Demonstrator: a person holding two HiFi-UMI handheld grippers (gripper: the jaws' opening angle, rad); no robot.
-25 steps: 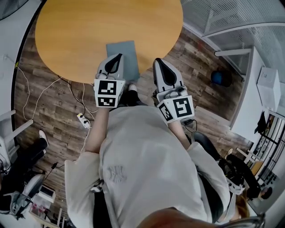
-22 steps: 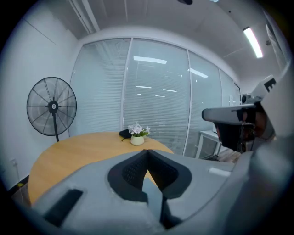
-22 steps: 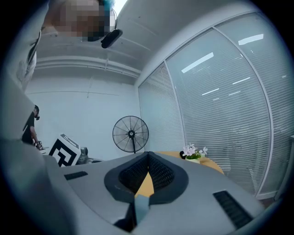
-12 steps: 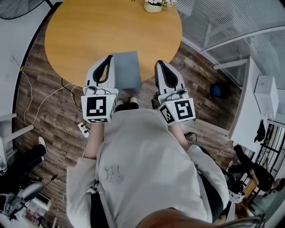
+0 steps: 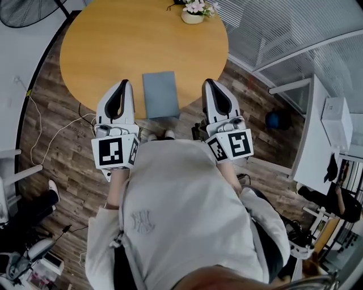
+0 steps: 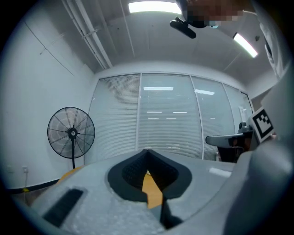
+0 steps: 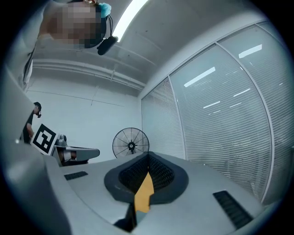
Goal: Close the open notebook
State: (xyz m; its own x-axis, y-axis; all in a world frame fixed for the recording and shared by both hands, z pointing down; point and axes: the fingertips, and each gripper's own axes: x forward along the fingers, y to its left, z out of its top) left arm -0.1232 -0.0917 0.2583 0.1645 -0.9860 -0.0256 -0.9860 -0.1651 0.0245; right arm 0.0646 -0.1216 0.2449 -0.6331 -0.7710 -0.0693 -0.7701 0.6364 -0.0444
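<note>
The notebook point(image 5: 161, 94) lies closed, grey cover up, at the near edge of the round wooden table point(image 5: 125, 39). My left gripper point(image 5: 123, 84) hangs to its left and my right gripper point(image 5: 209, 82) to its right, both clear of the notebook and held level above the table's edge. In the left gripper view the left gripper point(image 6: 146, 153) has its jaws together with nothing between them. The right gripper point(image 7: 148, 156) looks the same in its own view. Neither gripper view shows the notebook, only a sliver of orange tabletop through the jaws' notch.
A pot of flowers point(image 5: 193, 11) stands at the table's far edge. A standing fan point(image 6: 71, 134) and glass walls with blinds lie beyond. Cables and a power strip point(image 5: 105, 153) lie on the wood floor at left; a white cabinet point(image 5: 334, 119) stands at right.
Both grippers have risen. The left one, which overlapped the notebook's left edge a second ago, has swung out to the left of it. The notebook stays closed and still.
</note>
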